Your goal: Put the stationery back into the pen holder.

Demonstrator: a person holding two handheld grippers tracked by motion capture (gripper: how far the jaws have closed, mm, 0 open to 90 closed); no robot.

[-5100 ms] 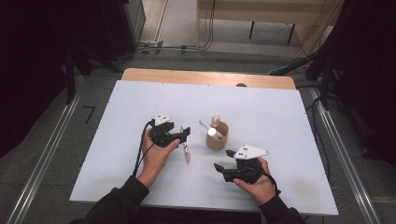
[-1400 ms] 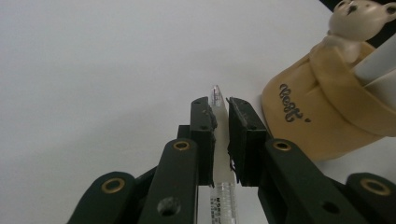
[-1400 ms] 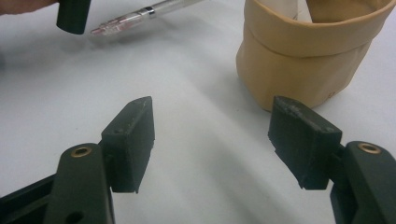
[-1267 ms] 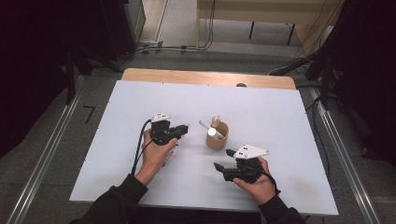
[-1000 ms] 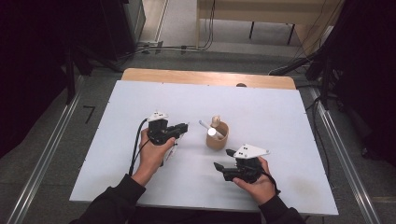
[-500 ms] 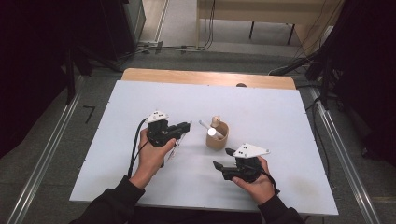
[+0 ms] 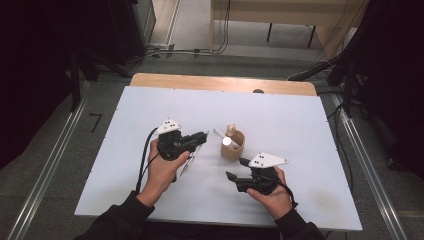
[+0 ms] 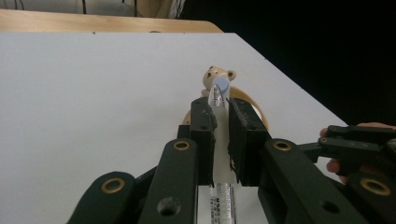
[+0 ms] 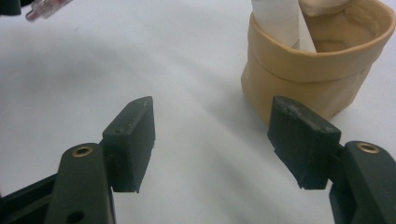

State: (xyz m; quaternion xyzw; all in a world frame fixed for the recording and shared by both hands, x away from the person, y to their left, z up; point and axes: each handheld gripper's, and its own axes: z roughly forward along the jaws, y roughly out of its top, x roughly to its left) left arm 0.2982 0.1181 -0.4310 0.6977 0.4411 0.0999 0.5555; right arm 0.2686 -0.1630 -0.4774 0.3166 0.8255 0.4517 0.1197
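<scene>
My left hand (image 7: 161, 172) reaches forward over the counter (image 7: 280, 112) with its hand-held gripper (image 8: 219, 119) pointing toward the tan cup (image 7: 233, 146), its jaws clamped narrow on a clear pen (image 8: 218, 116) that runs lengthwise between the pads and pokes out past the tips; in the high view the pen's rear end slants down below the gripper toward the counter; my right hand (image 7: 270, 195) rests low near the counter's near edge, its hand-held gripper (image 9: 212, 135) aimed toward the cup with the jaws standing wide and nothing between them; the cup sits on the counter between the two grippers, just beyond the right one, with a small bear figure (image 8: 217, 77) on its far rim and a white tube (image 9: 275, 18) leaning inside it; from the left gripper view the pen's tip covers part of the bear and the jaws hide most of the cup; in the right gripper view the cup's top and the tube are cut off by the frame; there is small print on the pen's barrel and on the tube, too fine and blurred for me to read.
</scene>
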